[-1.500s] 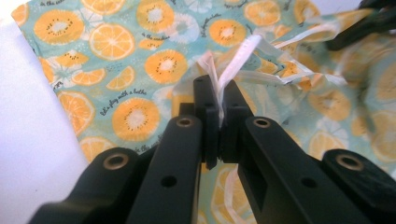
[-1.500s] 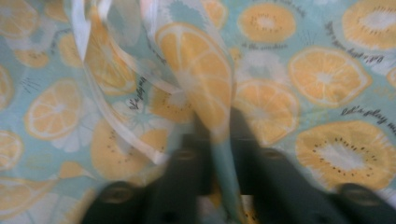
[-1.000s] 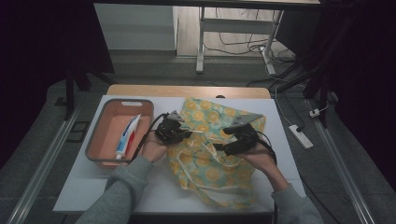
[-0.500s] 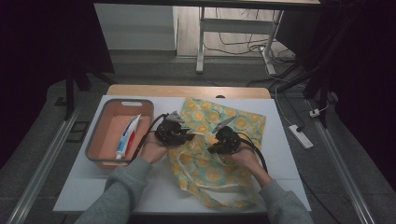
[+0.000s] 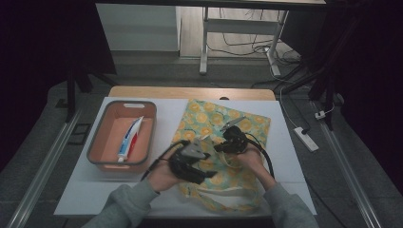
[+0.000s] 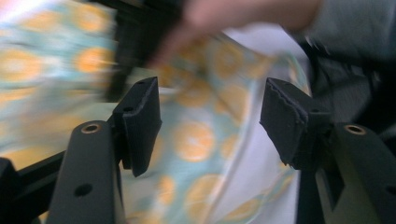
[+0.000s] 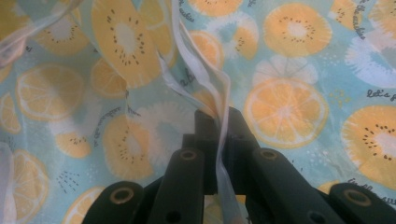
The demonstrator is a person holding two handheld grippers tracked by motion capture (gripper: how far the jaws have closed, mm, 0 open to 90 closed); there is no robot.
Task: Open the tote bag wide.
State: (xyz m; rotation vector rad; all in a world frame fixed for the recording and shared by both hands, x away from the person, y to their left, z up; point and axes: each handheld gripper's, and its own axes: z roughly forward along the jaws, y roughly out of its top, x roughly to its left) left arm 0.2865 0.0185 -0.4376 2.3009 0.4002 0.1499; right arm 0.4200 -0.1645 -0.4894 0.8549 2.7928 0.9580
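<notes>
We see the bag [image 5: 223,137] flat on the worktop [image 5: 285,156], centre-right. Basket [image 5: 97,156] sits left of it, w/ a tube [image 5: 130,137] inside. Left gripper [image 5: 209,173] & right gripper [image 5: 219,148] are over the bag's near half, side by side.

White counter [image 5: 266,190], rectangular, with a strip of bare wood along its far edge. Left side: orange basket [image 5: 97,147] with a grey rim, resting flat on the counter; a toothpaste tube [image 5: 130,138] lies inside it, lengthwise near-to-far. Centre to right: fruit-print bag [image 5: 209,118], teal with orange citrus slices, spread on the surface, far part flat, near part rumpled and reaching almost to the near edge. Basket and bag lie apart.
</notes>
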